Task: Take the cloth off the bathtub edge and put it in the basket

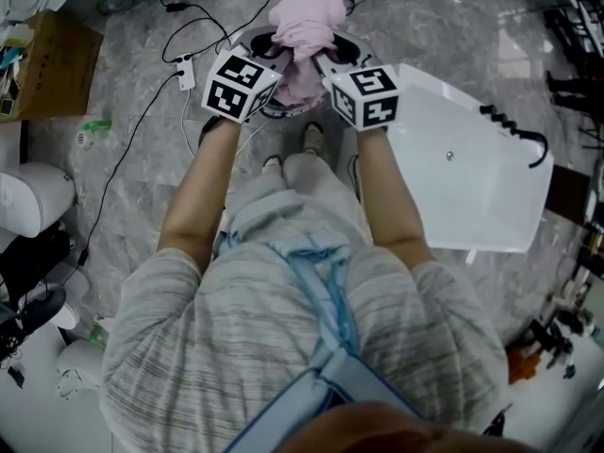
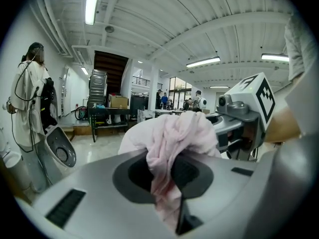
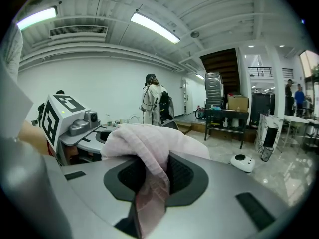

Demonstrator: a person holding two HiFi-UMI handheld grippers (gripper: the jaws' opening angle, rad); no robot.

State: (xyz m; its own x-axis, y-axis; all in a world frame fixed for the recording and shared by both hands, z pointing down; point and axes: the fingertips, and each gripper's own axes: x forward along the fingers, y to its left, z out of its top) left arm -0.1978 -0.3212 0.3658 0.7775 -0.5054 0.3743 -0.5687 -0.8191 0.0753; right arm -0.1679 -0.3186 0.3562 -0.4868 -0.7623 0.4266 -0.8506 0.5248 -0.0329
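Far left: cardboard box (image 1: 52,64) on the marble floor (image 1: 142,187); nearer, a white toilet (image 1: 33,196). Black cables (image 1: 142,130) strewn across the floor.
Left hand-held gripper (image 2: 165,176): jaws nearly together, clamped on a fold of pink cloth (image 1: 304,26).
Cloth: bunched, clear of the tub, held in the air between both hand-held grippers, beyond the person's feet.
Right hand-held gripper (image 3: 151,176): jaws likewise pinched on the cloth, just beside the left one.
Right: white bathtub (image 1: 472,177), with a black hose (image 1: 517,132) at its far edge.
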